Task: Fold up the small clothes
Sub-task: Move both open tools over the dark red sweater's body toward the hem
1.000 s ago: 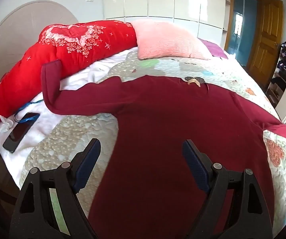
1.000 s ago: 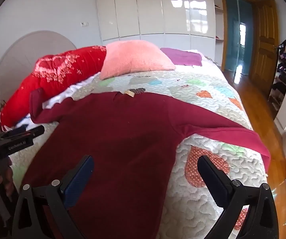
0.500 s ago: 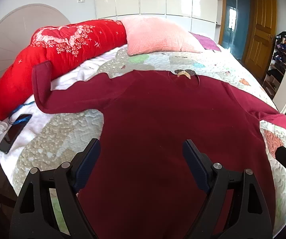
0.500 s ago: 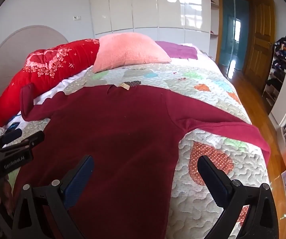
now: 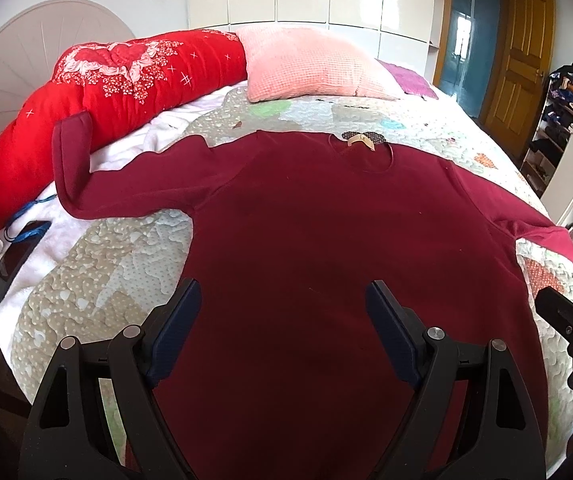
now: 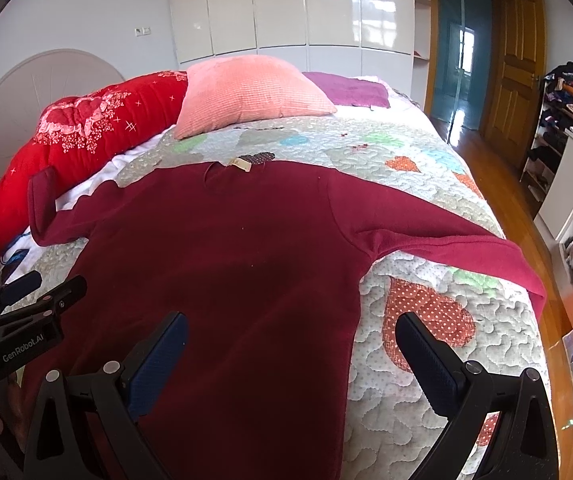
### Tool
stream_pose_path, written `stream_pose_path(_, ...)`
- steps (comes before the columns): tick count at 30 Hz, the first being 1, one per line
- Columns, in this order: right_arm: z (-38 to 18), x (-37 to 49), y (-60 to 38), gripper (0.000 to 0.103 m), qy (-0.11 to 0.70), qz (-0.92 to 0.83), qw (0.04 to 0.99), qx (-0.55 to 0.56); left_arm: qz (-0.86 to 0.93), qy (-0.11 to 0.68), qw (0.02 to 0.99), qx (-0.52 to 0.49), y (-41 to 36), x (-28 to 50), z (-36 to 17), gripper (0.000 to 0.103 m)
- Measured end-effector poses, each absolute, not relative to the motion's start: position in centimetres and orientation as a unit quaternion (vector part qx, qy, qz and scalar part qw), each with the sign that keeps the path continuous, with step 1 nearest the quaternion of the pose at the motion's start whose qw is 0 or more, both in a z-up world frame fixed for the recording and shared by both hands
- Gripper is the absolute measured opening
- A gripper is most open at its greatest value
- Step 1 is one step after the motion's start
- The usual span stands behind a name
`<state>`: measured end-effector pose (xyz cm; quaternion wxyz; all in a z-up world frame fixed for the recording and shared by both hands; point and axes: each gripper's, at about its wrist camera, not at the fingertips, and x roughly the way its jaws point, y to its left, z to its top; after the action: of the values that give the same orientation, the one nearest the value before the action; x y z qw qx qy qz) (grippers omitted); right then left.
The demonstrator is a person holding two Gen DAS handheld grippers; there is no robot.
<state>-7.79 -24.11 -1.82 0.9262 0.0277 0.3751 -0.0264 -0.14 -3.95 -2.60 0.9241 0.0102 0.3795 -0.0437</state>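
Quilted bed [image 5: 98,280] under maroon sweater [image 5: 306,248], pink pillow [image 5: 306,64], phone [image 5: 12,262].

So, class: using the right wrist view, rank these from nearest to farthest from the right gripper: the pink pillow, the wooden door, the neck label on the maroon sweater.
1. Neck label, ahead of the right gripper, at the collar of the maroon sweater.
2. Pink pillow, behind the collar at the bed's head.
3. Wooden door, far right, beyond the bed.
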Motion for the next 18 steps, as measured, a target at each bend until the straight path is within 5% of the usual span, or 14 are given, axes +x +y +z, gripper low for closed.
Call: stream_pose_path(18, -2.4, -6.7, -23.5, 0.103, 0.381, -0.027, 0.924, 0.032, -0.041, 0.389, 0.920, -0.001, -3.8, 0.6, -3.2, 0.084)
